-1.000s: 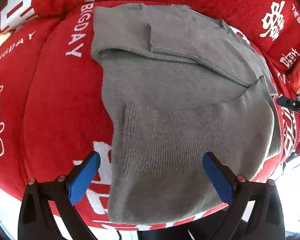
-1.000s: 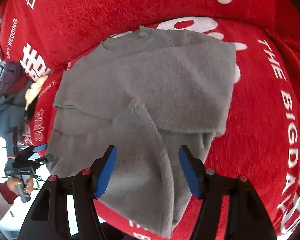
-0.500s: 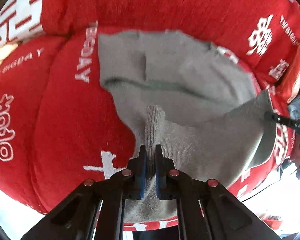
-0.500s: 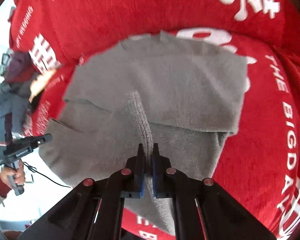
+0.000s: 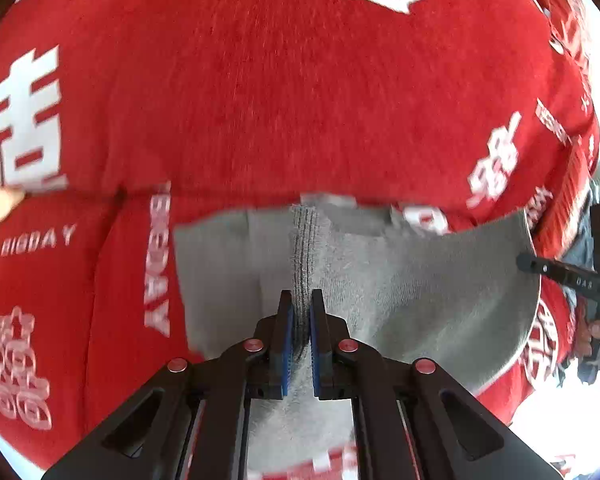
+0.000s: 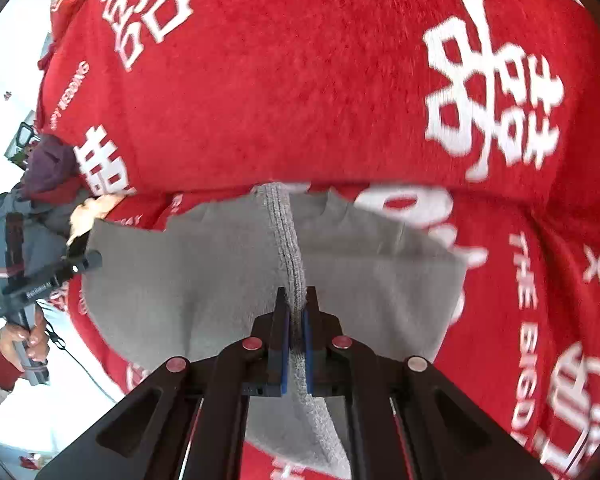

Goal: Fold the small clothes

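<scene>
Grey knit sweater (image 5: pixel 400 292), partly folded, lying on a red cover (image 5: pixel 300 100) printed with white characters and the words "THE BIG DAY". Nearest the lens in my left wrist view, my left gripper (image 5: pixel 299 322) is pressed together on the ribbed hem (image 5: pixel 302 256), the blue pads pinching a raised ridge of knit. Likewise in my right wrist view, my right gripper (image 6: pixel 296 316) is closed on a second stretch of the same ribbed band (image 6: pixel 286 232), with the grey cloth (image 6: pixel 380 280) spreading to either side.

Handling, as I judge it: the knit is light, soft and limp, with no stiffness of its own; it sags between the two pinches and drapes wherever it is unsupported. The ribbing is the thickest and least stretchy part, so it gives the surest hold; the fuzzy surface should grip the pads rather than slip. Nothing here is fragile, though a hard pull would distort the rib.

Differences between views: my left view shows the garment's left edge against the "BIGDAY" lettering and, at far right, the other tool (image 5: pixel 560 276) at the cloth's raised right end. My right view shows the right-hand border (image 6: pixel 456 280) over the red cover (image 6: pixel 300 80), and, far left, my hand (image 6: pixel 20 340) on the other tool's handle.
</scene>
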`<state>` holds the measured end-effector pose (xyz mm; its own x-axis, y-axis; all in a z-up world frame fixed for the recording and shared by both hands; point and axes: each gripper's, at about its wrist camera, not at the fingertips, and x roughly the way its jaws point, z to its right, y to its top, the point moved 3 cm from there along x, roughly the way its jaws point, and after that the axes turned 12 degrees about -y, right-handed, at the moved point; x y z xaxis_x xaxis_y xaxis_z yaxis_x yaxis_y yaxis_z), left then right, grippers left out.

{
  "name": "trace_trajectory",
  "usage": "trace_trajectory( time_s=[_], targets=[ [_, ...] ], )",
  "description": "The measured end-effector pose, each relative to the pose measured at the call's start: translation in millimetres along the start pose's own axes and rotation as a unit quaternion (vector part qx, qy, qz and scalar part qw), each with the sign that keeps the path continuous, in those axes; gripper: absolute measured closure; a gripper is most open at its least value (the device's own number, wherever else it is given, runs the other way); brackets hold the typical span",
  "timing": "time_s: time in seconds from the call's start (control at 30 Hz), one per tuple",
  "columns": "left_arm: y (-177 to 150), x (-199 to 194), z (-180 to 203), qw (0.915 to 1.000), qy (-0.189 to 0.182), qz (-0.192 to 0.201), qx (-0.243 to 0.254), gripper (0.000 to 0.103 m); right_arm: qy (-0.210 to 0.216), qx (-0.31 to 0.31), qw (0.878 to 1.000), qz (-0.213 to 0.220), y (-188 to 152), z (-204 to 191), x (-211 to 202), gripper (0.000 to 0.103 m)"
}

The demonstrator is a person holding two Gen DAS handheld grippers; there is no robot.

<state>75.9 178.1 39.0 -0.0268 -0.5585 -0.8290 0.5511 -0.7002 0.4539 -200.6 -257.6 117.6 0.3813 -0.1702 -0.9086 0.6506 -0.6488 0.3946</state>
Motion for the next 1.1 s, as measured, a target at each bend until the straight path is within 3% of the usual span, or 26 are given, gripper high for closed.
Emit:
trace_trajectory(
  time_s=[0.13,0.23,0.4,0.6,0.63,0.7,0.73,0.77,0.8,0.93,1.03,1.1],
  targets=[
    [37,45,-14,0.9992,0.037,0.006,0.013,0.095,-0.011,0.017,1.000,-0.002,31,20,40,0.097],
    [47,82,-31,0.9981,0.061,-0.004,-0.002,0.095,-0.020,0.033,0.999,-0.018,44,36,78,0.097],
    [38,130,-53,0.9939,0.103,-0.032,-0.024,0.095,-0.040,0.042,0.997,-0.056,38,52,143,0.097],
    [32,146,-68,0.9868,0.145,-0.047,-0.056,0.091,-0.034,0.078,0.993,-0.080,29,64,173,0.097],
    [32,144,-70,0.9849,0.154,-0.048,-0.063,0.085,-0.031,0.089,0.992,-0.082,30,67,174,0.097],
    [32,134,-71,0.9820,0.171,-0.042,-0.069,0.033,-0.047,0.093,0.991,-0.078,33,71,172,0.086],
    [32,124,-70,0.9808,0.179,-0.033,-0.068,0.024,-0.076,0.089,0.990,-0.078,34,73,169,0.067],
    [30,110,-68,0.9803,0.185,-0.022,-0.066,0.023,-0.089,0.091,0.989,-0.078,35,77,165,0.053],
    [29,103,-66,0.9808,0.182,-0.022,-0.067,0.023,-0.090,0.102,0.988,-0.075,35,81,159,0.052],
    [-1,66,-63,0.9837,0.145,-0.052,-0.092,0.023,-0.001,0.155,0.985,-0.075,19,85,128,0.052],
    [-33,50,-63,0.9822,0.130,-0.079,-0.110,0.023,0.080,0.171,0.978,-0.089,-11,64,106,0.052],
    [-58,43,-62,0.9809,0.112,-0.098,-0.125,0.023,0.147,0.179,0.967,-0.108,-39,38,93,0.052]
  ],
)
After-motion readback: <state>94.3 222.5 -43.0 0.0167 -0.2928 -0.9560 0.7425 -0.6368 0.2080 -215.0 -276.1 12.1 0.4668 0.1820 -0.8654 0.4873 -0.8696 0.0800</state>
